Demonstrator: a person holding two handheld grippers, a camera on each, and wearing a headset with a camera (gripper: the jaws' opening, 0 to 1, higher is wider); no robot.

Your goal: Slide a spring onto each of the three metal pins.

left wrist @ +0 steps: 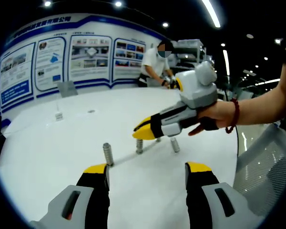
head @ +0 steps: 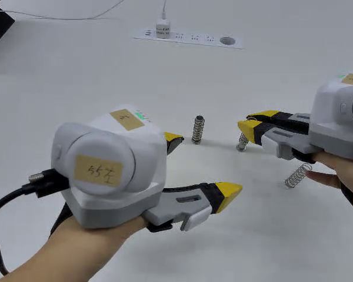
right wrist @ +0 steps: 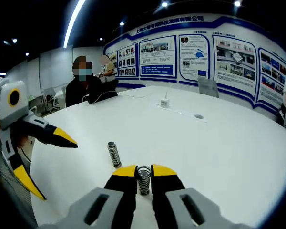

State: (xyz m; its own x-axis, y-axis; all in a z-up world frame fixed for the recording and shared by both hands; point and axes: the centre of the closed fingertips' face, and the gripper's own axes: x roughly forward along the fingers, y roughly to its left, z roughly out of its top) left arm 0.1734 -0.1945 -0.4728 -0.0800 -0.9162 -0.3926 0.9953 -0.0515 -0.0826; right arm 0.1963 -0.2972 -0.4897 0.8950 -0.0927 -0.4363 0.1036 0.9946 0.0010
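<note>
Out on the white table [head: 106, 76], one spring [head: 198, 129] stands upright; it also shows in the left gripper view [left wrist: 107, 153] and the right gripper view [right wrist: 114, 154]. My right gripper [head: 253, 121] comes in from the right, its yellow tips closed on a second upright spring [head: 242, 142]. In its own view that spring [right wrist: 143, 180] sits pinched between the right gripper [right wrist: 144, 171] tips. A third spring [head: 298, 175] lies loose by the right hand. The left gripper [head: 201, 164] hovers open and empty at the near left, and in its own view the left gripper [left wrist: 147, 168] jaws stand wide apart. The pins are hidden inside the springs.
A power strip [head: 188, 37] with a white charger plugged in lies at the table's far edge. A black cable [head: 0, 217] trails from the left gripper. People are seated at the far side of the table [right wrist: 83, 83], and a person [left wrist: 155, 64] stands beyond it.
</note>
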